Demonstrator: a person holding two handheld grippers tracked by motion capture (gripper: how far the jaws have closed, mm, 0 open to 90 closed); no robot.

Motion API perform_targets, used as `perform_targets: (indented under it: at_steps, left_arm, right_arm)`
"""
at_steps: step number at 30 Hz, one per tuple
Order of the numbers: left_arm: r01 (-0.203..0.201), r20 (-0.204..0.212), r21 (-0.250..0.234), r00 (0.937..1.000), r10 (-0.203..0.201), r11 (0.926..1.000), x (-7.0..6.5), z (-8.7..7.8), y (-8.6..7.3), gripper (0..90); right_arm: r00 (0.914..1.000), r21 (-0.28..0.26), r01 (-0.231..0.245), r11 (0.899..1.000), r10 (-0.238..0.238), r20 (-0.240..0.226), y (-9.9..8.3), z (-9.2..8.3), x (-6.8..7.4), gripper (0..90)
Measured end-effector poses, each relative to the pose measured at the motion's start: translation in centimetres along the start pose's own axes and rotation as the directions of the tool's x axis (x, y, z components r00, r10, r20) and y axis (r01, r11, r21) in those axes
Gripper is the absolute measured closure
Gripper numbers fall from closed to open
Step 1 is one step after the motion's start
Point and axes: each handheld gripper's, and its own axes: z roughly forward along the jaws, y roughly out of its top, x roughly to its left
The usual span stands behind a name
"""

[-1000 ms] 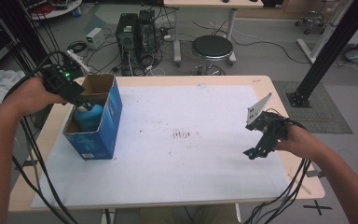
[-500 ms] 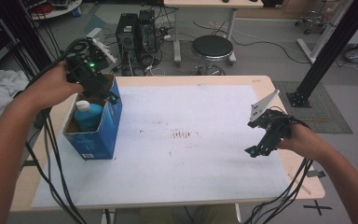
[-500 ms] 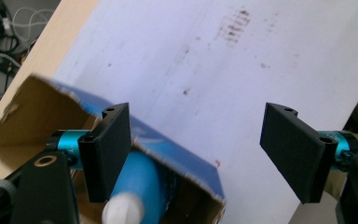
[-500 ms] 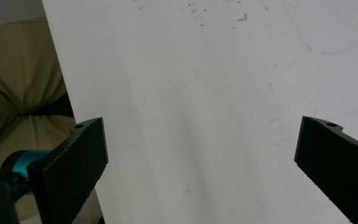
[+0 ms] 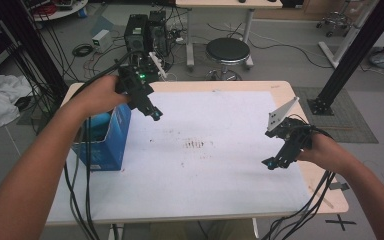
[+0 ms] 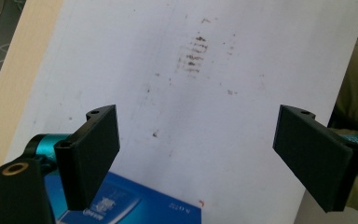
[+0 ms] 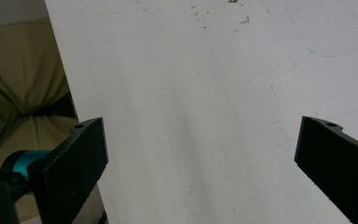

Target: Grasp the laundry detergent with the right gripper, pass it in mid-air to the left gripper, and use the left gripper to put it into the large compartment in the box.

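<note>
Blue carton (image 5: 105,142) stands upright at the left end of the table (image 5: 240,86), on the edge of the white sheet (image 5: 220,185), its open top partly under your left wrist; the left gripper view catches its printed face at the bottom (image 6: 121,205).

It looks like thin card: light, stiff along the folded corners but easy to dent on the broad faces, and the glossy print may be a little slippery; what lies inside is too shaded to tell, so expect that it may weigh more than an empty box. Take it by one upright wall near a corner, one jaw inside and one outside, or across the narrow width if the jaws span it; squeeze gently so the wall doesn't buckle.

Your left gripper (image 5: 152,112) hangs just right of the carton over the sheet; its jaws have just been opening and stand wide, with nothing between them. Your right gripper (image 5: 275,162) is well apart at the right side, jaws spread wide too and empty.

Little stands in the way; the sheet carries only a patch of dark smudges (image 5: 195,144) near the middle. Mind the cables (image 5: 80,200) trailing beside the carton; they could drag it or tip it. The stool (image 5: 227,50) sits beyond the far edge, out of your path.
</note>
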Motion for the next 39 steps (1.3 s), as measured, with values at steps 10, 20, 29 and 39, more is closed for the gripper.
perform_targets:
  at_steps: [10, 20, 29, 39]
  left_arm:
    - [-0.057, -0.006, 0.06, 0.9983, 0.057, 0.9966, -0.1, 2.5, 1.4, 5.9]
    - [-0.074, -0.012, 0.1, 0.9971, 0.076, 0.9923, 1.0, 3.5, 1.3, 5.9]
    - [-0.074, -0.022, 0.097, 0.9969, 0.076, 0.9926, 1.8, 3.4, 1.0, 5.9]
    - [-0.093, -0.024, 0.09, 0.9952, 0.095, 0.9916, 1.9, 3.2, 0.7, 5.9]
  right_arm:
    - [1.0, -0.003, -0.006, 1.0, 0.006, 0.006, 0.2, 0.0, 0.1, 1.6]
    - [0.9997, -0.005, -0.021, 1.0, 0.021, 0.012, 0.6, 0.2, -0.2, 1.6]
    - [0.9997, -0.002, -0.022, 1.0, 0.022, 0.009, 1.0, 0.5, -0.5, 1.6]
    - [0.9999, 0.01, -0.014, 1.0, 0.014, 0.007, 1.5, 0.5, -0.7, 1.6]
